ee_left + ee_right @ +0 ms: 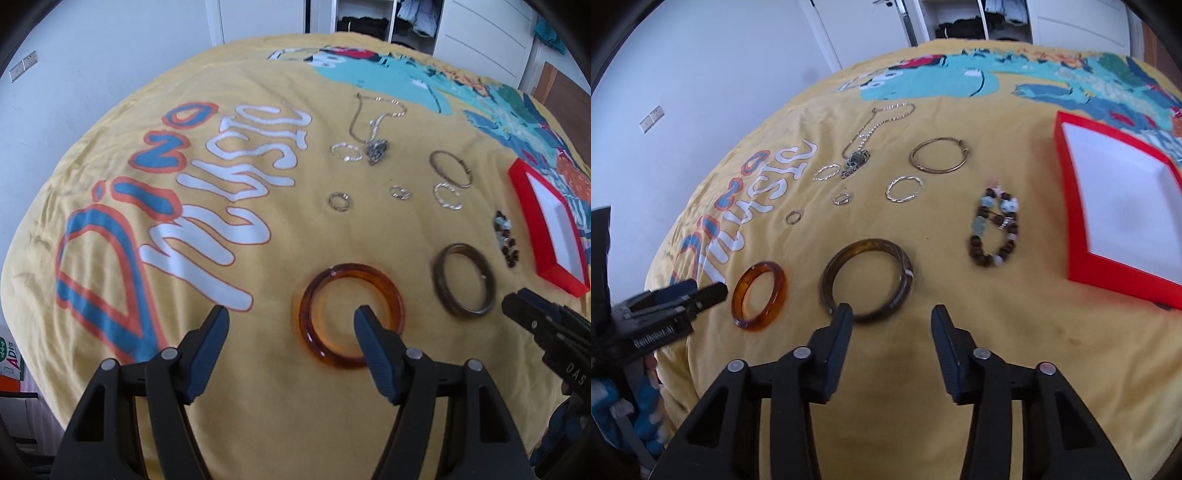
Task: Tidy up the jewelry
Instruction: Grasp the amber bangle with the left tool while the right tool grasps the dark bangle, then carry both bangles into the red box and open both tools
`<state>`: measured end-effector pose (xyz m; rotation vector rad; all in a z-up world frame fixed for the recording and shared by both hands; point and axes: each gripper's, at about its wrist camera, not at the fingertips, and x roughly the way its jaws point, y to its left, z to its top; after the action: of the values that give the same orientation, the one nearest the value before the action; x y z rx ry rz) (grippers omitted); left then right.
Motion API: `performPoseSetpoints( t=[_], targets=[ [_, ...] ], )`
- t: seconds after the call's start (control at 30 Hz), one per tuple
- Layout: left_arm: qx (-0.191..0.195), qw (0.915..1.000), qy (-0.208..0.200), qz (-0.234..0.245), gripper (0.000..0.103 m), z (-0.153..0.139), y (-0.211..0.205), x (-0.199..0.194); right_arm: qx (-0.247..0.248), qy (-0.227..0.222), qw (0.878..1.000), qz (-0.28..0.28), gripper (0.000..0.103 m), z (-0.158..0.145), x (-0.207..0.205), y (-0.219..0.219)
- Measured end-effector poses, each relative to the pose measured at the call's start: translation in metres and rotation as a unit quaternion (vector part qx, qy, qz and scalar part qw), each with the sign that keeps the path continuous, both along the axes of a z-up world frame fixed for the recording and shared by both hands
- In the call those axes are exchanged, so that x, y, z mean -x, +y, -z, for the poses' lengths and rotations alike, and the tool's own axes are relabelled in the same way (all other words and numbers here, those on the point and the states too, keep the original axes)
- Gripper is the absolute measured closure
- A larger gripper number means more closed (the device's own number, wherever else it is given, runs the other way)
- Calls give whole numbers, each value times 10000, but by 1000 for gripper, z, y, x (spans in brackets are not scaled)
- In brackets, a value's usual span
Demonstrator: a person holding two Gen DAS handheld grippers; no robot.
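A: Since the jewelry lies spread piece by piece on the yellow bedspread [923, 369], where would you start?

B: With the amber bangle [349, 315]. Your left gripper [291, 317] hangs over it, jaws wide apart and holding nothing, its right finger showing against the ring's hole.

A: And my other hand?

B: Your right gripper [892, 315] is just as wide open and empty, its left finger at the near rim of the dark brown bangle [866, 280]. The two bangles lie side by side, not touching.

A: Why the gaps between pieces?

B: Probably so you can pinch each one cleanly. The beaded bracelet [995, 230] lies nearest the red box [1071, 221]; the thin bangle [940, 155], twisted silver ring [905, 188] and pendant necklace [864, 147] sit farther back.

A: The box?

B: White-lined, nothing visible in it, well to your right. Likely the destination.
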<state>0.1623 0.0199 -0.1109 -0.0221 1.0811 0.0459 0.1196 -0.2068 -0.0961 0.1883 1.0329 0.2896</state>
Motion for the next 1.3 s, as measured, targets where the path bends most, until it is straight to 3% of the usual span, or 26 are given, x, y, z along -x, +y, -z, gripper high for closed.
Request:
performPoseSetpoints(
  t=[0.2, 0.43, 0.53, 0.6, 0.67, 0.7, 0.77, 0.93, 1.3],
  targets=[
    [-98, 9996, 229, -128, 36, 26, 8, -16, -39, 268, 9996, 19, 66, 26, -25, 4],
    [-315, 9993, 198, -107, 38, 42, 1, -31, 136, 155, 9998, -11, 69, 38, -43, 15],
    [-435, 9990, 94, -22, 51, 43, -5, -33, 309, 126, 9994, -20, 81, 39, -45, 17],
    [-607, 9981, 31, 90, 64, 42, -13, -30, 301, 157, 9994, 19, 89, 38, -44, 14],
    [-1000, 9947, -39, 252, 86, 40, -24, -26, 277, 197, 9994, 21, 92, 37, -42, 12],
    [-1093, 9936, -35, 274, 88, 40, -26, -25, 293, 202, 9994, 16, 92, 36, -40, 11],
    [-1234, 9920, -16, 264, 92, 39, -27, -22, 285, 212, 9994, 17, 93, 32, -33, 11],
    [-1165, 9931, -74, 144, 94, 19, -22, -7, 274, 112, 9996, 18, 93, 12, -1, 1],
    [-1094, 9919, -531, 372, 94, -40, -51, 48, 182, -600, 9970, 459, 93, -61, 75, -52]
  ],
)
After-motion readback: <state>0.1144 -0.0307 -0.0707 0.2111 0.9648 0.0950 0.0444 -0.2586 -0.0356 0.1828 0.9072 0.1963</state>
